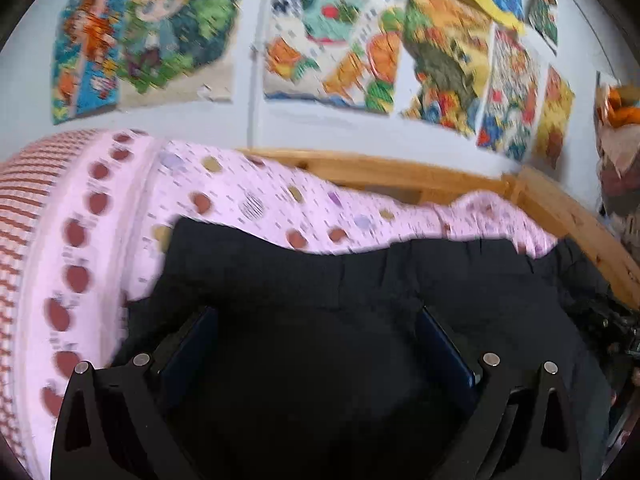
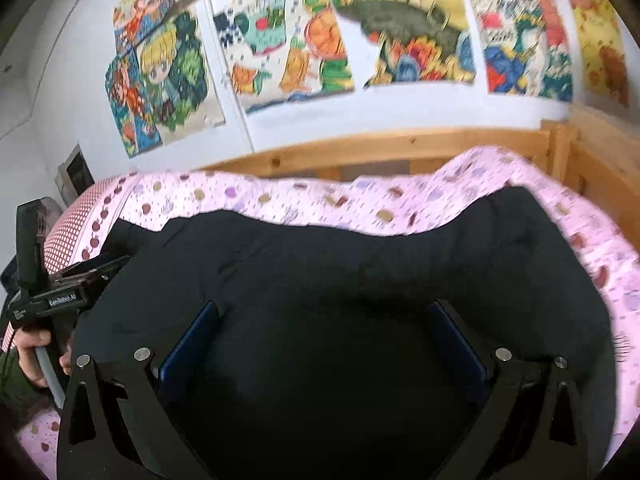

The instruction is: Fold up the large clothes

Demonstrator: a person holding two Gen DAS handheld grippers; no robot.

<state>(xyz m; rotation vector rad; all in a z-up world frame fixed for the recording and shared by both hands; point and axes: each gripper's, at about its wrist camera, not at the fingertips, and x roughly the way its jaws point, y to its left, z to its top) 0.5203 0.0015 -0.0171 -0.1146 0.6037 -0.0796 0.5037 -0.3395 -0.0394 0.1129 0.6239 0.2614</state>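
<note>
Garment: large black fabric garment (image 2: 340, 280) is spread on pink spotted bed cover (image 2: 320, 200), long axis left-right | left gripper (image 1: 316, 340) and right gripper (image 2: 324, 336) are held wide, nothing gripped, cloth directly ahead.

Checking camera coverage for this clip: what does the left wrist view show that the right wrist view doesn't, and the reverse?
Only the left wrist view shows the orange and beige heap at the far right edge.

Only the right wrist view shows the left gripper from outside, the hand holding it, and a small grey box on the wall.

Both show the black garment on the pink dotted bedding, the wooden bed frame, the wall posters, and open blue-padded fingers; the right gripper hangs over the cloth.
</note>
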